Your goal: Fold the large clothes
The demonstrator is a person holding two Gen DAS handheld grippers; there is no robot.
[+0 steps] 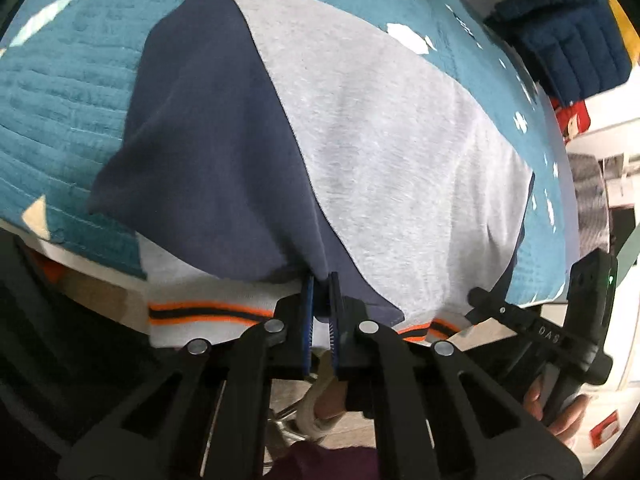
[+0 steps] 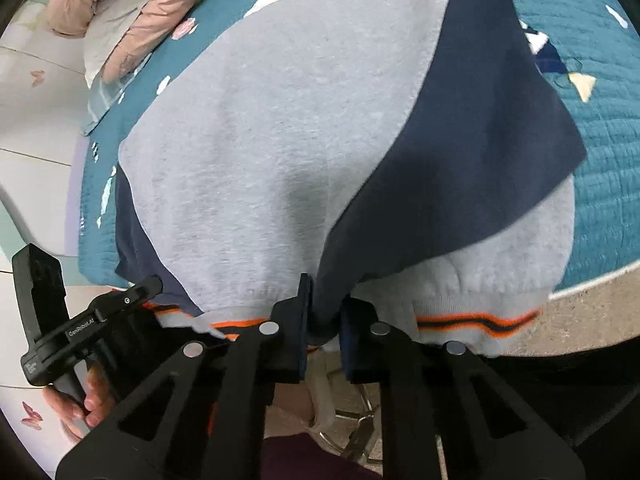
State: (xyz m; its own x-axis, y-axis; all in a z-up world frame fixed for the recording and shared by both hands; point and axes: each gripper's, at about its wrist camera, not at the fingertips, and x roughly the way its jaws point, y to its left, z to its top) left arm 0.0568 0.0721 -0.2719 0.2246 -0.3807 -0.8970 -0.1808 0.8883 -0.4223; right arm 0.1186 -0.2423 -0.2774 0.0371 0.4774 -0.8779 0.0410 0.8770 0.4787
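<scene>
A teal quilted bedspread [image 1: 68,92] covers the bed, and the grey and navy sweatshirt [image 1: 360,128] lies flat across it. Left gripper [image 1: 322,300] and right gripper [image 2: 324,312] each pinch navy fabric by the striped hem [image 2: 476,322]; lifting both together should keep the fold square.

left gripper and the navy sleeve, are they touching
Touching. The left wrist view shows the left gripper with its blue-padded fingers closed on a gathered bunch of the navy sleeve, the cloth pinched between them.
</scene>
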